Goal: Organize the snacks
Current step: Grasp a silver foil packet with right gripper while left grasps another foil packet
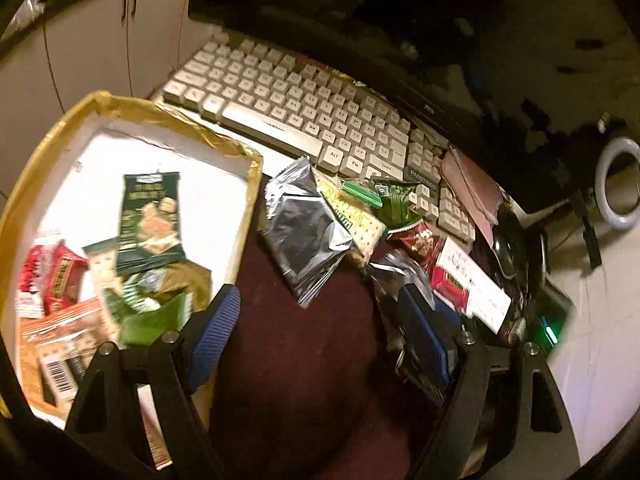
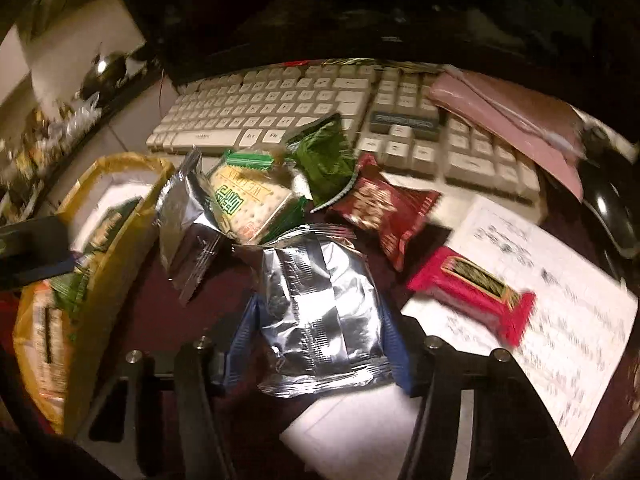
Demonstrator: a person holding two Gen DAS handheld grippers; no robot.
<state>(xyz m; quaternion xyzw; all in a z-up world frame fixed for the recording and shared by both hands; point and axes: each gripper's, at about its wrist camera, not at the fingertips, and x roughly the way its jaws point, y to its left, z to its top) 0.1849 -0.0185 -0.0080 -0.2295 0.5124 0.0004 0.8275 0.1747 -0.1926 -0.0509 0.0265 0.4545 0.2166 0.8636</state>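
Note:
My right gripper [image 2: 320,320] is shut on a silver foil snack packet [image 2: 320,312], held between its blue pads [image 2: 244,340]. Beyond it lie another silver packet [image 2: 184,216], a cracker pack [image 2: 248,204], a green packet [image 2: 324,152], a dark red packet [image 2: 384,208] and a pink bar [image 2: 472,288]. My left gripper [image 1: 320,320] is open and empty over the maroon mat [image 1: 304,360], beside the yellow-edged box [image 1: 248,200] holding several snacks, among them a dark green cracker pack [image 1: 150,220]. A silver packet [image 1: 304,232] lies ahead of it.
A white keyboard [image 1: 300,108] lies behind the snacks, also in the right wrist view [image 2: 280,104]. A monitor [image 1: 400,20] stands behind it. A pink pouch [image 2: 512,120], a black mouse [image 2: 612,208] and a written paper sheet [image 2: 540,280] lie to the right.

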